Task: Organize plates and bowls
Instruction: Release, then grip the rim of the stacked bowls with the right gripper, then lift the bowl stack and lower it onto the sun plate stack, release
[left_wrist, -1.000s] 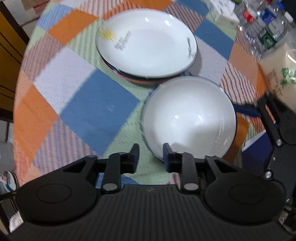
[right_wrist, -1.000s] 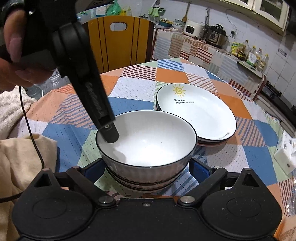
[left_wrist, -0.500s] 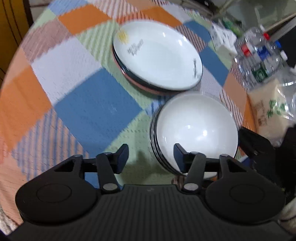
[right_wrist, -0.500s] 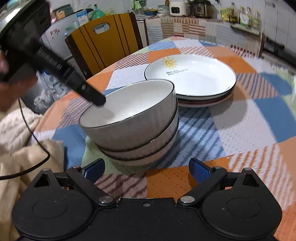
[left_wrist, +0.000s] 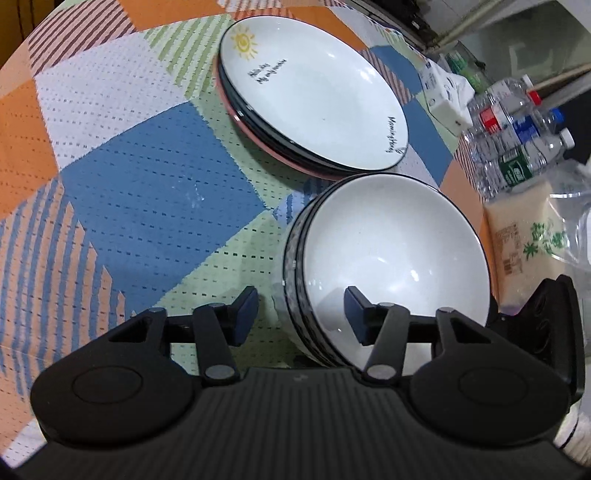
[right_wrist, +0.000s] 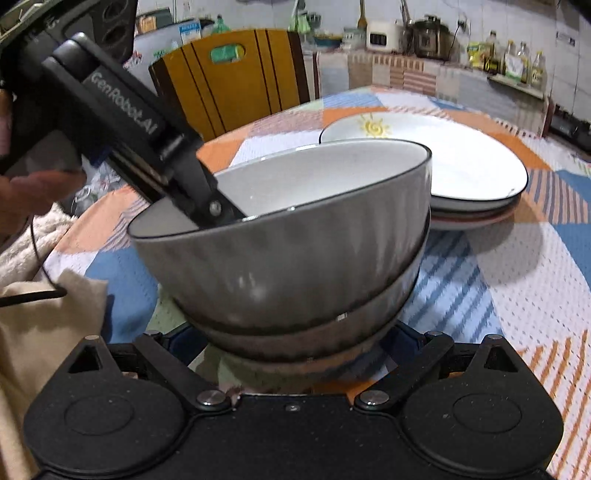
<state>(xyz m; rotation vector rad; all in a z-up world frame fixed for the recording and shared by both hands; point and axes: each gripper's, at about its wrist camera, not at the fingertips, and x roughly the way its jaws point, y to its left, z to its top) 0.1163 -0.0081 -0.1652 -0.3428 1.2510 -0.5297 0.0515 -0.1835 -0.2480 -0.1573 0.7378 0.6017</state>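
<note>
Left gripper (left_wrist: 301, 314) jaws widened, straddling rim of white ribbed ceramic bowl stack (left_wrist: 384, 266); right gripper (right_wrist: 295, 343) jaws wide around its base; bowls grouped beside stacked white sun-print plates (left_wrist: 314, 96).

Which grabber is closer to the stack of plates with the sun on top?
Left. The left gripper straddles the bowl stack's rim on the side nearer the plates; the right gripper sits at its far side.

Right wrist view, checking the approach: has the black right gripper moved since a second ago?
Yes: the right gripper dropped and advanced toward the stack of white ribbed bowls, open jaws now flanking its base.
</note>
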